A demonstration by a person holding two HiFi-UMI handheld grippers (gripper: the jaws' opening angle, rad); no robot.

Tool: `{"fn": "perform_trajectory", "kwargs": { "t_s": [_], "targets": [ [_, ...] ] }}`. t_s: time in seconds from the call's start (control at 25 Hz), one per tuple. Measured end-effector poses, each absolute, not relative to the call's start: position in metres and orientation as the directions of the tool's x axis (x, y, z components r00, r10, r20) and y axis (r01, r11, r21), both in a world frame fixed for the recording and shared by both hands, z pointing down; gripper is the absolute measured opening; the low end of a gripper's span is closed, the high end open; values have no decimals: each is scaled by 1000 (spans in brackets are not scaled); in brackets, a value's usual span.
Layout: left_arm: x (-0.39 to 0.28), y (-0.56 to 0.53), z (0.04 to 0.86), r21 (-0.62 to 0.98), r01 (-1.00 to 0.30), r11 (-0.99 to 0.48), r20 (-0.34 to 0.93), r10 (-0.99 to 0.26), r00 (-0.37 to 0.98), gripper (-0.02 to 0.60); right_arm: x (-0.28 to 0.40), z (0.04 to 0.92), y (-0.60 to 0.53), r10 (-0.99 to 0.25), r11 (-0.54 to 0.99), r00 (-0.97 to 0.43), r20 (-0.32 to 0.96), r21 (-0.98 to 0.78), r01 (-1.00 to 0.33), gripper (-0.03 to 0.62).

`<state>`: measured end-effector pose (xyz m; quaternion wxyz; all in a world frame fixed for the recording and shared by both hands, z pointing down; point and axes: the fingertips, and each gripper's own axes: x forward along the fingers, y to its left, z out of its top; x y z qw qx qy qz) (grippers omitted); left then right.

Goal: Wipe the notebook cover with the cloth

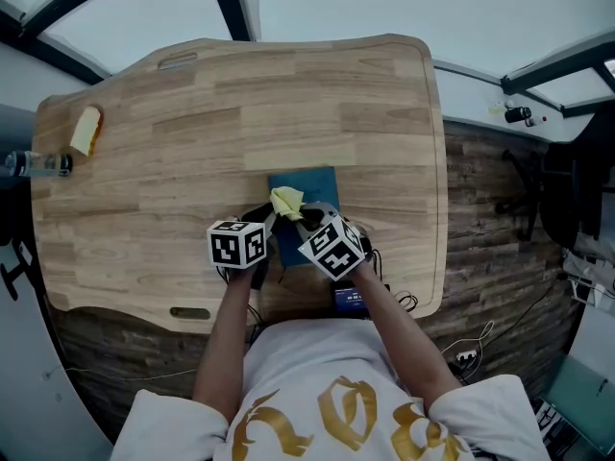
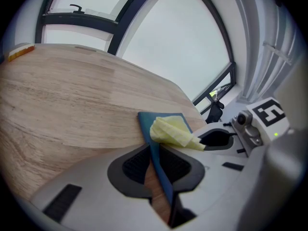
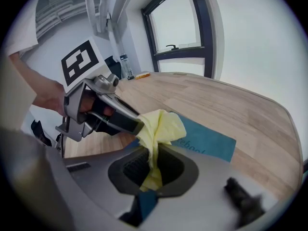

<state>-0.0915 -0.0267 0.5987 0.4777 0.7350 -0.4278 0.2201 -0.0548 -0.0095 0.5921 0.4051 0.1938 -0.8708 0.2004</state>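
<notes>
- Wiping step in hand: right tool [image 3: 153, 165] pinches the yellow cloth [image 3: 161, 126], bunched on the blue notebook [image 3: 207, 141] near the surface's [image 1: 192, 142] front edge.
- Left tool [image 2: 156, 165] clamps the notebook's near edge, steadying it.
- Next, likely: sweep the cloth across the bare cover.

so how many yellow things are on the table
2: the cloth bunched on the blue notebook near the front of the table, and a yellow-orange block by its left edge. None looks hidden.
</notes>
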Motion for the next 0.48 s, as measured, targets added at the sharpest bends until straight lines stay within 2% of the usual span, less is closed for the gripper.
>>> {"fn": "perform_trajectory", "kwargs": {
  "t_s": [0.48],
  "targets": [
    [-91,-26,599,505,-844,-181,733,-425,530,69,-50,593,13,-125,853,-601,790,-224,-472,38]
  ]
}}
